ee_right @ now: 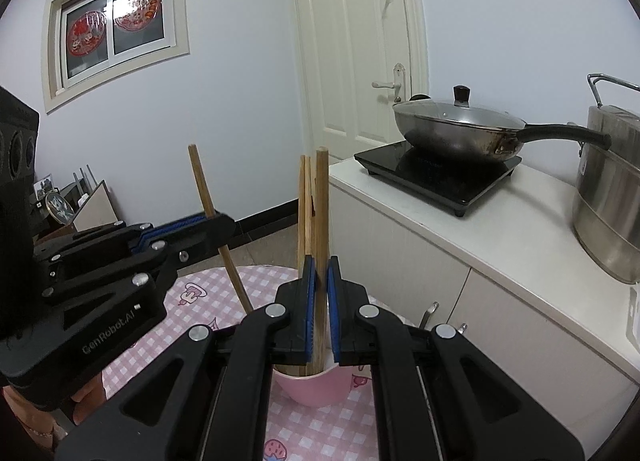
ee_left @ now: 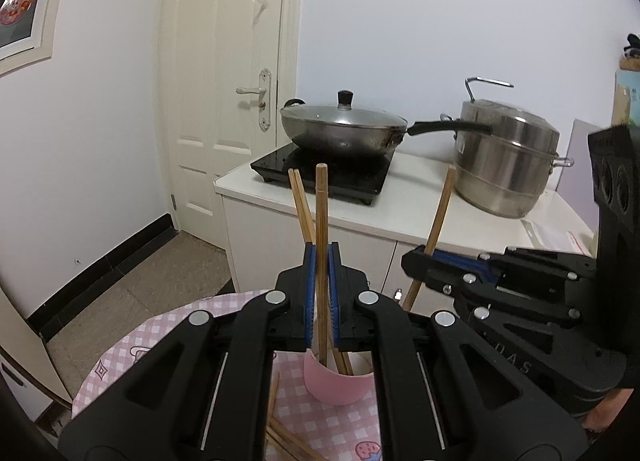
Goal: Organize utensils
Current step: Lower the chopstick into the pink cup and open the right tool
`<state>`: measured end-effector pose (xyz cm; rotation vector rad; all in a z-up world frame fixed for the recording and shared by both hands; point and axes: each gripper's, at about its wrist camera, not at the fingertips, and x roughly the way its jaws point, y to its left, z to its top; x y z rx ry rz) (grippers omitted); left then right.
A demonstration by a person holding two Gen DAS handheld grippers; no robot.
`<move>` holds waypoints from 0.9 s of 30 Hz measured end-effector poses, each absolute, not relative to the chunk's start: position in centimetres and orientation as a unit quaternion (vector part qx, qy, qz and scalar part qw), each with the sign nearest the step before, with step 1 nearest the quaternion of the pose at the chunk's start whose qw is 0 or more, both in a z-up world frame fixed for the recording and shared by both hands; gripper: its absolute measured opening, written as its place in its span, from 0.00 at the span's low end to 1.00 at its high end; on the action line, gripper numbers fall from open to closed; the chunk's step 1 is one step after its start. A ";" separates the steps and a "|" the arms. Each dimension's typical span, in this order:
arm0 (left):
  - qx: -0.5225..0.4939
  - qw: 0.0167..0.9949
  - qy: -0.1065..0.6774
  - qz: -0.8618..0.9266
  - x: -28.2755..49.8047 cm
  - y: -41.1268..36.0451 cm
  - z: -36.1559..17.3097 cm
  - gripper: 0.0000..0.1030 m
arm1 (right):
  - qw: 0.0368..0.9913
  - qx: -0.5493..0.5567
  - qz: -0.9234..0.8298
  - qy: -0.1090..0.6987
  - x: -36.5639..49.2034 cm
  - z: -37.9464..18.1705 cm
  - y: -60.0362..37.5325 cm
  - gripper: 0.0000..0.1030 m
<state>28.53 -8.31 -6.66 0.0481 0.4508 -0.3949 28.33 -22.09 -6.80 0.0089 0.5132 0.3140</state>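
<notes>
A pink cup (ee_left: 340,385) (ee_right: 312,389) stands on a table with a pink checked cloth (ee_left: 132,353) (ee_right: 248,281). My left gripper (ee_left: 322,257) (ee_right: 224,219) is shut on a wooden chopstick (ee_left: 321,201) (ee_right: 200,177) that stands nearly upright with its lower end inside the cup. My right gripper (ee_right: 321,269) (ee_left: 416,257) is shut on another chopstick (ee_right: 322,189) (ee_left: 440,209), also reaching down toward the cup. A pair of chopsticks (ee_left: 300,205) (ee_right: 302,201) leans in the cup. Loose chopsticks (ee_left: 280,433) lie on the cloth in front of the cup.
Behind the table is a white cabinet (ee_left: 360,213) (ee_right: 500,245) bearing a black induction cooker (ee_left: 320,173), a lidded wok (ee_left: 344,129) (ee_right: 456,129) and a steel steamer pot (ee_left: 504,161) (ee_right: 608,197). A white door (ee_left: 224,81) is at the back.
</notes>
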 end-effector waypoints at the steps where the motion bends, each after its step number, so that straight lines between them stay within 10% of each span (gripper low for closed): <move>1: 0.025 0.955 0.221 -0.195 28.5 -8.3 -6.7 0.06 | 0.955 0.006 0.155 0.253 28.3 -6.8 -22.1 0.05; 15: 0.032 0.949 0.236 -0.207 28.2 -8.1 -6.4 0.07 | 0.954 0.006 0.155 0.258 27.8 -6.7 -22.1 0.06; 27: 0.028 0.950 0.232 -0.208 26.3 -7.7 -5.0 0.29 | 0.956 0.010 0.153 0.250 26.3 -6.0 -22.1 0.30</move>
